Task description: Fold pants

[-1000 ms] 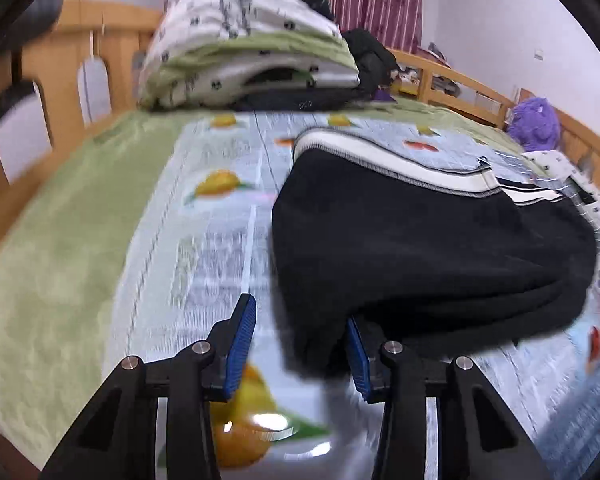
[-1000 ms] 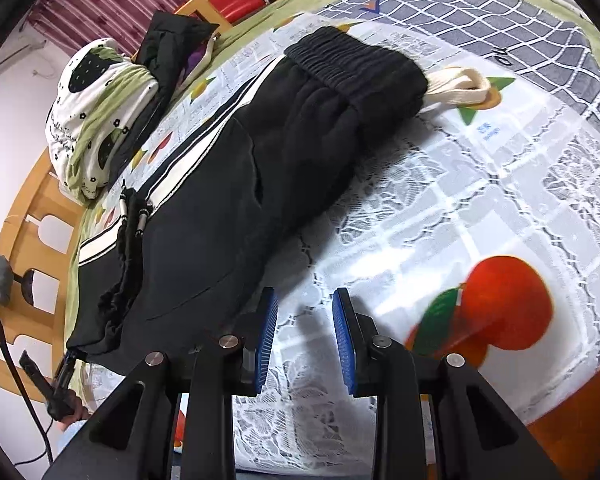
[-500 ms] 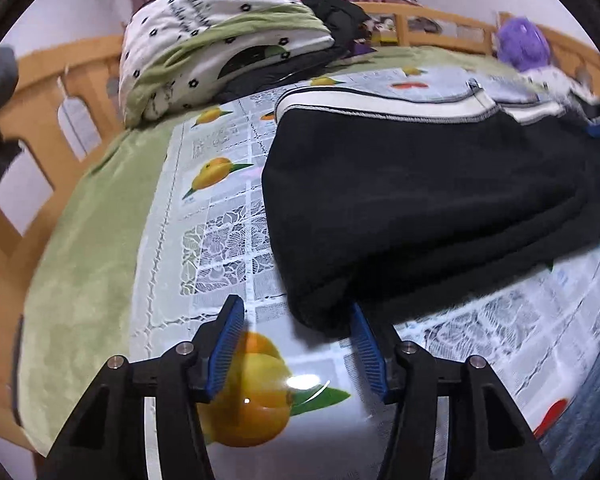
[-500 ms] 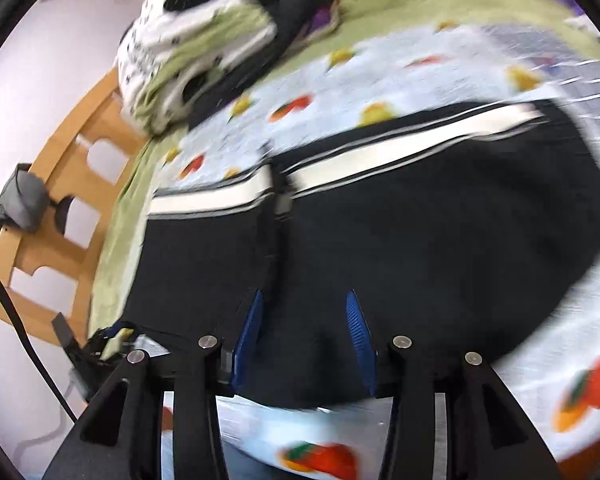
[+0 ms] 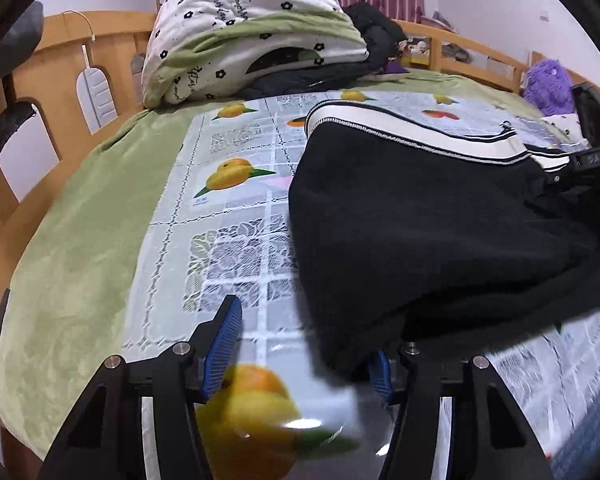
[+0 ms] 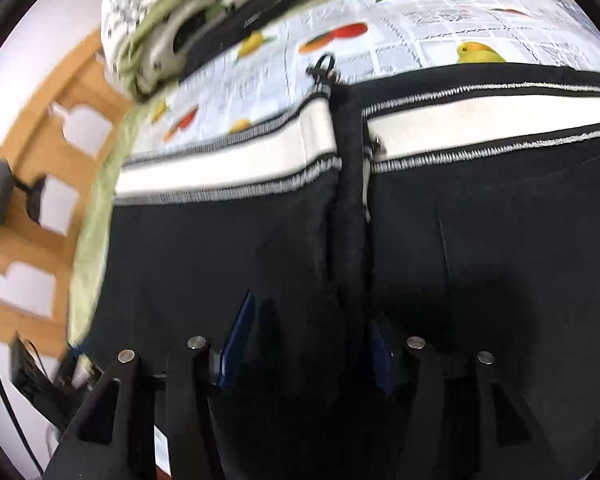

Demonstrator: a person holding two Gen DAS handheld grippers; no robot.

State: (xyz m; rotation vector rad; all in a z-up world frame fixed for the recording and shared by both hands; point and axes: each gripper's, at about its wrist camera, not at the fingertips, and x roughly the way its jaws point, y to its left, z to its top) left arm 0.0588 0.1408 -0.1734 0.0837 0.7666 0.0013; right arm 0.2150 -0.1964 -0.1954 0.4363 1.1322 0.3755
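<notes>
Two wide-spread tools, left tool with one pad under the black pants, right tool blurred above them.

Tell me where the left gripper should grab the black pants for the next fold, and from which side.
Judging from the left wrist view, take the near corner of the black pants, where the folded layers bulge just off the fruit-print cloth. Bring the open left gripper in low from the front, one finger under, one over.
</notes>
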